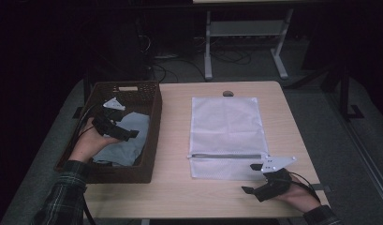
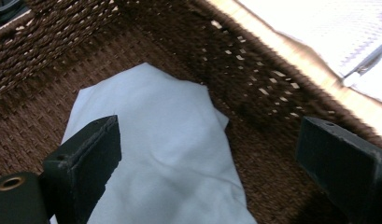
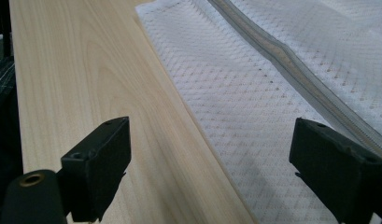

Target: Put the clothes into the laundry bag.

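A brown wicker basket (image 1: 154,117) stands on the table's left side, and a pale blue cloth (image 1: 126,140) lies crumpled inside it. My left gripper (image 1: 126,133) hovers over that cloth inside the basket, its jaws wide apart and empty; the cloth (image 2: 160,154) lies just beyond them, with the basket wall (image 2: 254,79) to the right. A white mesh zip bag (image 1: 226,136) lies flat mid-table, its grey zipper (image 1: 226,156) near the front. My right gripper (image 1: 251,179) rests open at the bag's front right corner, the mesh bag (image 3: 254,107) and zipper (image 3: 291,65) ahead of it.
The wooden table (image 1: 175,192) has bare room at the front and between basket and bag. A small dark round object (image 1: 228,93) sits at the far edge. Beyond the table stand a white metal frame (image 1: 245,33) and cables on the floor.
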The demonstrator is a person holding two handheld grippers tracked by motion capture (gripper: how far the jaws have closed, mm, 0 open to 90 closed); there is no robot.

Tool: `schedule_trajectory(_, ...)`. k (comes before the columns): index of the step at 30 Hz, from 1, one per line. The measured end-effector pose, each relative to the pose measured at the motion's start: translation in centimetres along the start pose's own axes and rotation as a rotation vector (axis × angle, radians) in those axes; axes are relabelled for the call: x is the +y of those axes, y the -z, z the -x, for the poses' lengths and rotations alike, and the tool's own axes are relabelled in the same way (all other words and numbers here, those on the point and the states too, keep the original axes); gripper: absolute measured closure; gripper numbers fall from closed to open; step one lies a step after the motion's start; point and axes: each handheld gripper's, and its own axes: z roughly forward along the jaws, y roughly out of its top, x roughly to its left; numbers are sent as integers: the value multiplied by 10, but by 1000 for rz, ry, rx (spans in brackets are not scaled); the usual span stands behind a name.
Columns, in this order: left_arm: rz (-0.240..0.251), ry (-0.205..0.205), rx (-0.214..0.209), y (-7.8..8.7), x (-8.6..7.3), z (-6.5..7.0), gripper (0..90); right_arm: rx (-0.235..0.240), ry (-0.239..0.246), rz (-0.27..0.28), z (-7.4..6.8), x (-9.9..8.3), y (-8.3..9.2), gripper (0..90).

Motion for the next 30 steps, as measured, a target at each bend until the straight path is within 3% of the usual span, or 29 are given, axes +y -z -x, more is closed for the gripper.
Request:
schedule_trajectory(19, -61, 67, 28, -33, -13, -33, 26, 1, 0, -11, 1, -1, -1, 131)
schedule_trajectory(24, -128, 72, 37, -46, -18, -39, 0, 0, 0, -10, 2, -1, -1, 131)
schedule_trajectory(30, -154, 93, 36, -57, -21, -44, 0, -1, 0, -10, 2, -1, 0, 132)
